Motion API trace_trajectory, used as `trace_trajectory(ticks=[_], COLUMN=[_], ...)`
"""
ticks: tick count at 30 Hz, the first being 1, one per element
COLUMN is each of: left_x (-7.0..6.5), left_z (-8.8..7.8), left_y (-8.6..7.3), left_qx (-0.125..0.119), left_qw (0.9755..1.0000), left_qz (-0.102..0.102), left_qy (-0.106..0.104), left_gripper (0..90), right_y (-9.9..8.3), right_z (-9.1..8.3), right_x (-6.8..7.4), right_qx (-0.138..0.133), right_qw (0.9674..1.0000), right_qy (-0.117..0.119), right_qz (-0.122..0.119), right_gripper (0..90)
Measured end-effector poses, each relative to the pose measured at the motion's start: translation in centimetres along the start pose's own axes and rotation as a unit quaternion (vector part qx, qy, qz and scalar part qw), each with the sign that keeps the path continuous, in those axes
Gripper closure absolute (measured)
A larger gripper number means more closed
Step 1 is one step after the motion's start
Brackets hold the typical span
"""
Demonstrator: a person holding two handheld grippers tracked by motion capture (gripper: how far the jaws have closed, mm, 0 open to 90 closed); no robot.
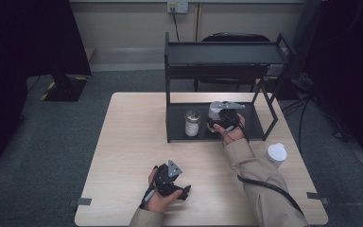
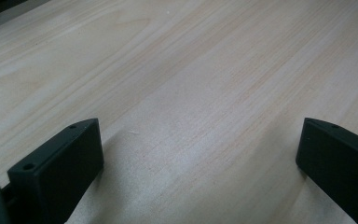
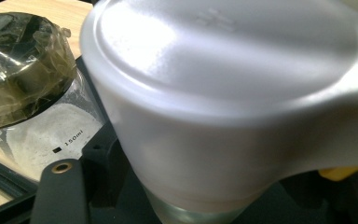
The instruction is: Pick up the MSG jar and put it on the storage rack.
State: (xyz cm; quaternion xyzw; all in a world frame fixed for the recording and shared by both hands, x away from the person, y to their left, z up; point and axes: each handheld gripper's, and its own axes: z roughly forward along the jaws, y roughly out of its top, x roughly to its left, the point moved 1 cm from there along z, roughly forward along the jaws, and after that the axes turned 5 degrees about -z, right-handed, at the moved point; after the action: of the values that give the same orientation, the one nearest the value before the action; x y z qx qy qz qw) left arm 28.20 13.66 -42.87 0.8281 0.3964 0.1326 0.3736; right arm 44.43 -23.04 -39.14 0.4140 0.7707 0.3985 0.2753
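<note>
Overhead: right gripper (image 1: 216,120) inside black rack (image 1: 217,52), at white-lidded jar (image 1: 214,109) on lower shelf beside film-covered jar (image 1: 192,123); left gripper (image 1: 182,191) idle on pale wood table (image 1: 132,156); grey carpet (image 1: 52,142) around. Left gripper view: jaws wide apart, nothing between. Right gripper view: jaws slack around jar, visible pad clear of glass. Probably setting down; next, backing straight out without nudging either jar.
</note>
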Motion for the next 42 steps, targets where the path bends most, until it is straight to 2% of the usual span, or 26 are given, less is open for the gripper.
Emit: trace_trajectory(ticks=[3, 8, 13, 21, 24, 26, 28, 36, 42], left_x=[0.0, 0.0, 0.0, 0.0, 0.0, 0.0, 0.0, 0.0, 0.0], left_z=[0.0, 0.0, 0.0, 0.0, 0.0, 0.0, 0.0, 0.0, 0.0], left_y=[0.0, 0.0, 0.0, 0.0, 0.0, 0.0, 0.0, 0.0, 0.0], left_qx=[0.0, 0.0, 0.0, 0.0, 0.0, 0.0, 0.0, 0.0, 0.0], left_qw=[1.0, 1.0, 1.0, 1.0, 1.0, 1.0, 1.0, 1.0, 1.0], left_qz=[0.0, 0.0, 0.0, 0.0, 0.0, 0.0, 0.0, 0.0, 0.0], left_qy=[0.0, 0.0, 0.0, 0.0, 0.0, 0.0, 0.0, 0.0, 0.0], left_gripper=[0.0, 0.0, 0.0, 0.0, 0.0, 0.0, 0.0, 0.0, 0.0], right_y=[0.1, 0.2, 0.2, 0.1, 0.1, -0.1, -0.1, -0.6, -1.2], right_z=[0.0, 0.0, -0.4, -1.5, -1.8, -2.0, -2.3, -3.3, -3.7], right_x=[0.0, 0.1, 0.0, 0.1, 0.1, 0.0, 0.1, -0.1, 0.0], right_qx=[0.003, 0.006, 0.006, 0.002, 0.006, 0.005, 0.009, 0.009, 0.006], right_qw=[1.0, 0.9998, 0.9999, 0.9997, 0.9996, 0.9992, 0.9993, 0.998, 0.9973], right_qy=[0.001, 0.0, 0.002, 0.008, 0.014, 0.024, 0.022, 0.045, 0.061], right_qz=[0.006, 0.018, 0.014, 0.023, 0.022, 0.031, 0.03, 0.044, 0.041], right_gripper=[25.3, 18.0, 15.2, 10.4, 9.2, 7.8, 7.4, 3.6, 2.5])
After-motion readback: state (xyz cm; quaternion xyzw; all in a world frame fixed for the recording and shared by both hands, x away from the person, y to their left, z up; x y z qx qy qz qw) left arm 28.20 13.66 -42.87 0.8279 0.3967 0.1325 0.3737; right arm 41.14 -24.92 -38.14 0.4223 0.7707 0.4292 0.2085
